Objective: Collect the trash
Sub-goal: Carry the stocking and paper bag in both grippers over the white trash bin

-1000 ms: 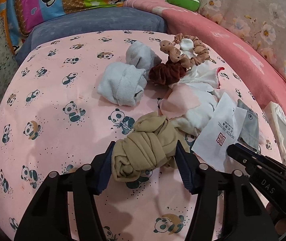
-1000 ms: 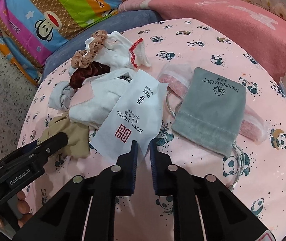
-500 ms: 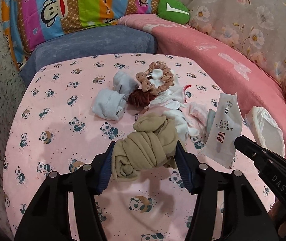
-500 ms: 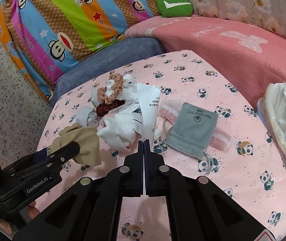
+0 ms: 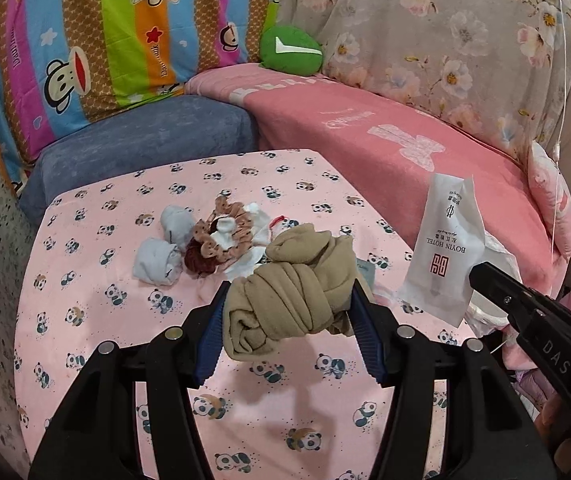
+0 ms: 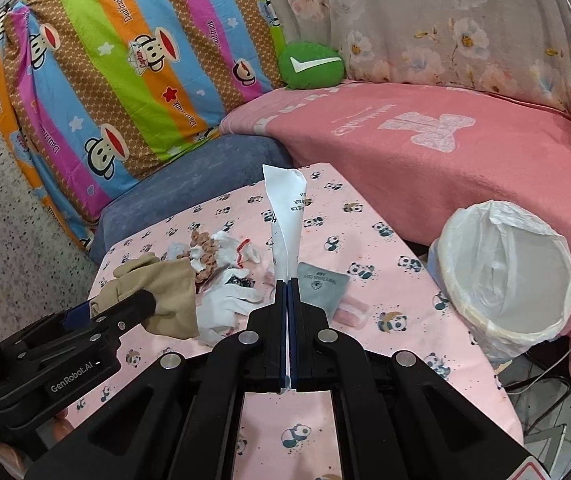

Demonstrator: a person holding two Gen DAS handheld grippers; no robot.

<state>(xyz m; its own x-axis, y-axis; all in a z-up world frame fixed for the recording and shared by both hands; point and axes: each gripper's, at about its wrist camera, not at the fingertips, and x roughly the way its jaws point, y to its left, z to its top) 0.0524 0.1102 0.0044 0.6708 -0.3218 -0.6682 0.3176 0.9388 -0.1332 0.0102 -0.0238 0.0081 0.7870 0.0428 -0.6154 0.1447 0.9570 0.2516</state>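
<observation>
The left gripper (image 5: pixel 289 304) is about half open and clamps a knotted beige cloth bundle (image 5: pixel 293 280), held above the pink panda tablecloth (image 5: pixel 85 312). The right gripper (image 6: pixel 287 284) is fully closed, pinching the white Boyin Hotel paper packet (image 6: pixel 287 216), which stands up from the jaws. A white-lined trash bin (image 6: pixel 513 276) stands at the right, beside the table.

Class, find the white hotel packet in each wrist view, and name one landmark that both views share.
Left wrist view: the white hotel packet hangs at right, above the table.
Right wrist view: the packet stands at centre, pinched in the right hand-held gripper.
Shared landmark: green cushion.
</observation>
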